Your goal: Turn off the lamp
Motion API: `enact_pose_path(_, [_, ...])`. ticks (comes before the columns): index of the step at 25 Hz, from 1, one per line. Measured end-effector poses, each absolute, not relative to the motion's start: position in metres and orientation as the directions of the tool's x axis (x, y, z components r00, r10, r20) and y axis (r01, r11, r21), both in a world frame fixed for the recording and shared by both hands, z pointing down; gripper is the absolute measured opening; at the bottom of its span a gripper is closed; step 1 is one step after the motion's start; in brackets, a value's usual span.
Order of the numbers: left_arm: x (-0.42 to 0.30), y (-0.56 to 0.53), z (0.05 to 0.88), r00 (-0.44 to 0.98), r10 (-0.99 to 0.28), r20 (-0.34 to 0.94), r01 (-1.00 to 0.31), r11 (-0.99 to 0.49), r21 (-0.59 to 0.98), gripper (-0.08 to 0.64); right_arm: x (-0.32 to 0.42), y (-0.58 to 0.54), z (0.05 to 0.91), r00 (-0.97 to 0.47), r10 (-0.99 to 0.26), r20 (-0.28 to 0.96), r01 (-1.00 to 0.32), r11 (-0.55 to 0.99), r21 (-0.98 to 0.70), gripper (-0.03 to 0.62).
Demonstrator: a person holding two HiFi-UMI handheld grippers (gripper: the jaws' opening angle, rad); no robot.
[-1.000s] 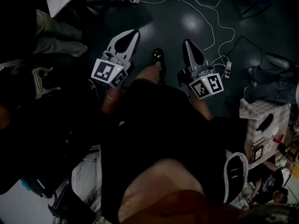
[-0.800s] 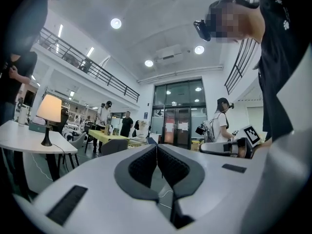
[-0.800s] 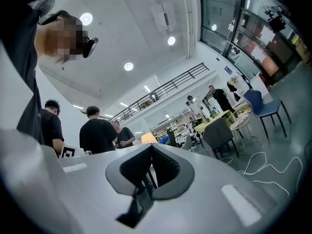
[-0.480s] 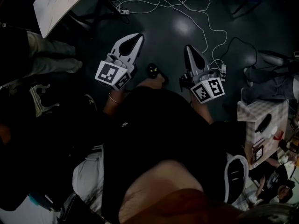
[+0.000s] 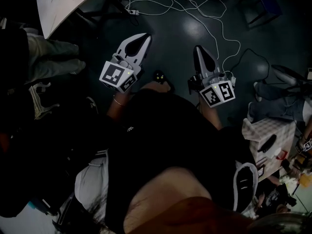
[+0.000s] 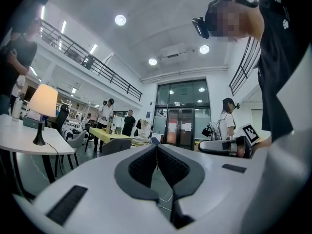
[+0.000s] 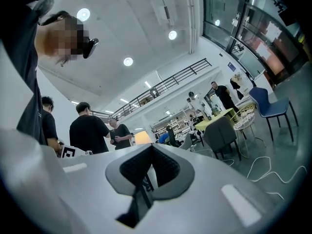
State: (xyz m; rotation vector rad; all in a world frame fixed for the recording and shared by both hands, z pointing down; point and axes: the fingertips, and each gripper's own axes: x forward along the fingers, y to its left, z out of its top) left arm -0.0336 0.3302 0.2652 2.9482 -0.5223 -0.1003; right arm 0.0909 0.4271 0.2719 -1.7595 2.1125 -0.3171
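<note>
The lamp [image 6: 43, 101] is lit, with a cream shade on a dark stem. It stands on a white table [image 6: 22, 141] far off at the left of the left gripper view. Its glowing shade [image 7: 142, 137] also peeks over the jaws in the right gripper view, beside several people in black. In the head view both grippers are held out level over the dark floor. My left gripper [image 5: 146, 35] is shut and empty, its pads [image 6: 146, 162] touching. My right gripper [image 5: 196, 47] is also shut with nothing in it. The lamp itself is hidden in the head view.
A white table corner [image 5: 61, 1] juts in at the upper left of the head view, with a person's legs [image 5: 51, 57] beside it. White cables [image 5: 209, 13] loop over the floor ahead. A checked box [image 5: 267, 133] stands at right. Chairs [image 7: 220, 135] and a yellow table [image 6: 109, 134] lie further off.
Both grippers have travelled forward over the floor with the walking person. The white table corner and the cables have slid further into the head view. Both jaws stay shut.
</note>
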Motion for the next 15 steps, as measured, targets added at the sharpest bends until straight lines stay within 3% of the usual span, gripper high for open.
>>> enact_pose_path(15, [-0.008, 0.247, 0.267, 0.904, -0.421, -0.080, -0.400, -0.896, 0.195, 0.008, 0.112, 0.336, 0.258, -0.263, -0.960, -0.097, -0.888, 0.281, -0.364, 0.001])
